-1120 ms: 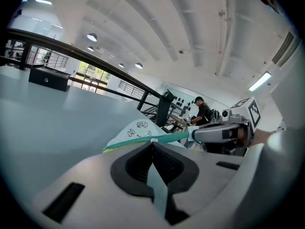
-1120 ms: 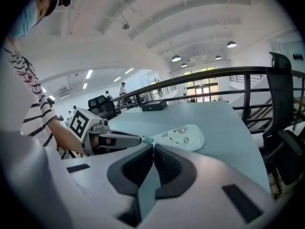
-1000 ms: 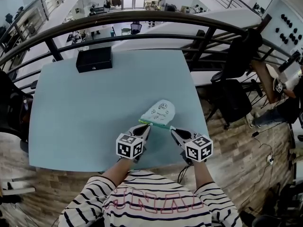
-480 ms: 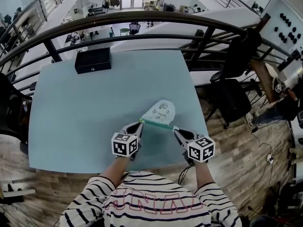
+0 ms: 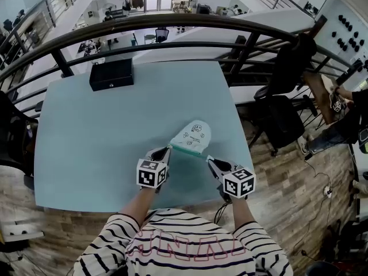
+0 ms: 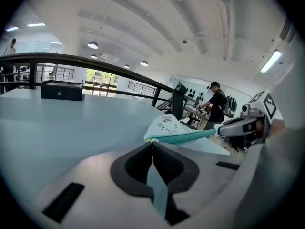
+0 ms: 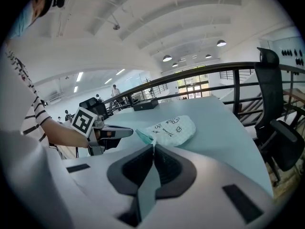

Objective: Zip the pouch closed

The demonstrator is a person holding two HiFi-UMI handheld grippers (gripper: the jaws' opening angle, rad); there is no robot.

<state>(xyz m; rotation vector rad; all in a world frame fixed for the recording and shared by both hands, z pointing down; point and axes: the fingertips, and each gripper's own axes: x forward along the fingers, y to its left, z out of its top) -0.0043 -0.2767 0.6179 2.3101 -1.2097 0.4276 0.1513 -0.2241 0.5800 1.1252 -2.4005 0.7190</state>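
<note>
A white printed pouch lies on the light blue table, near its front right. Its teal zipper runs along the near edge, stretched between my two grippers. My left gripper is shut on the zipper pull at the zipper's left end. My right gripper is shut on the teal right corner of the pouch. In the left gripper view the zipper looks closed along its whole length up to the right gripper. The right gripper view shows the pouch with the left gripper beside it.
A black box sits at the table's far edge. A dark railing curves behind the table. A black office chair stands off the right side. The table's front edge is just below the grippers. A person stands far off.
My left gripper has slid to the left along the zipper edge, away from the right gripper. The right gripper has stayed nearly in place, holding the pouch's corner.
</note>
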